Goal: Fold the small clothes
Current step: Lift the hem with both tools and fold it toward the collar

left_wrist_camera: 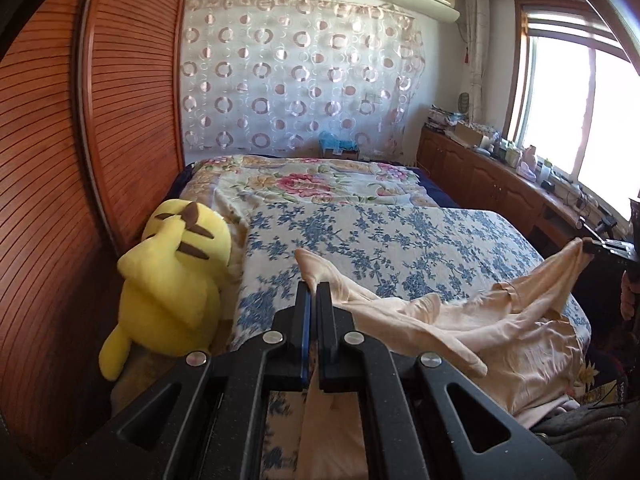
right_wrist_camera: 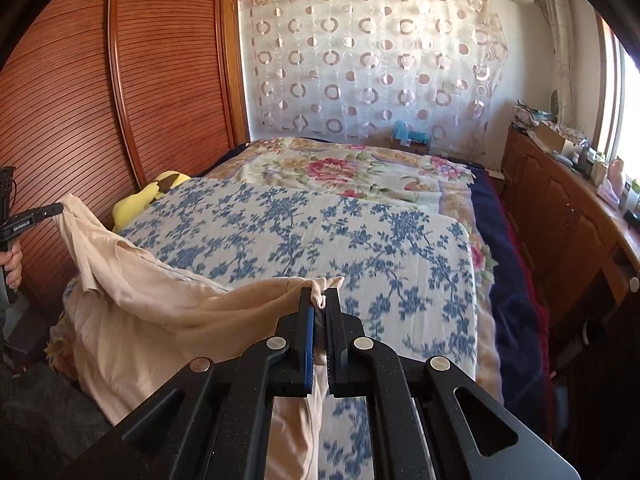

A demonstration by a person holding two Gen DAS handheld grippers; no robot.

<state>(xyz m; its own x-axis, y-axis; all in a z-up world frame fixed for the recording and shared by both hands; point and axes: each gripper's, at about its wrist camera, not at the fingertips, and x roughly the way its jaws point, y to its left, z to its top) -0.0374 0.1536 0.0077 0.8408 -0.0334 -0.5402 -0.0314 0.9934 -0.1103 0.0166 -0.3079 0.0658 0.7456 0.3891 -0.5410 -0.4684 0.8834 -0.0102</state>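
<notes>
Both jaws clamped on peach garment (left_wrist_camera: 460,332): left gripper (left_wrist_camera: 314,286) pinches one corner at frame centre, right gripper (right_wrist_camera: 319,294) another. Cloth drapes between, lower frame, over blue-flowered bed (right_wrist_camera: 320,232). Yellow plush toy (left_wrist_camera: 176,276) at left.

Peach-beige garment (left_wrist_camera: 460,320) pinched between black jaws with blue pads, left gripper (left_wrist_camera: 313,286) and right gripper (right_wrist_camera: 319,294). Beyond jaws: white quilt (right_wrist_camera: 320,232) with blue floral print; cream blanket (left_wrist_camera: 312,184) with pink-red flowers. Left of left jaws: yellow plush toy (left_wrist_camera: 172,280), brown stripes. Sheer curtain (left_wrist_camera: 296,76), pink ring pattern. Reddish-brown slatted wardrobe (left_wrist_camera: 132,100).
</notes>
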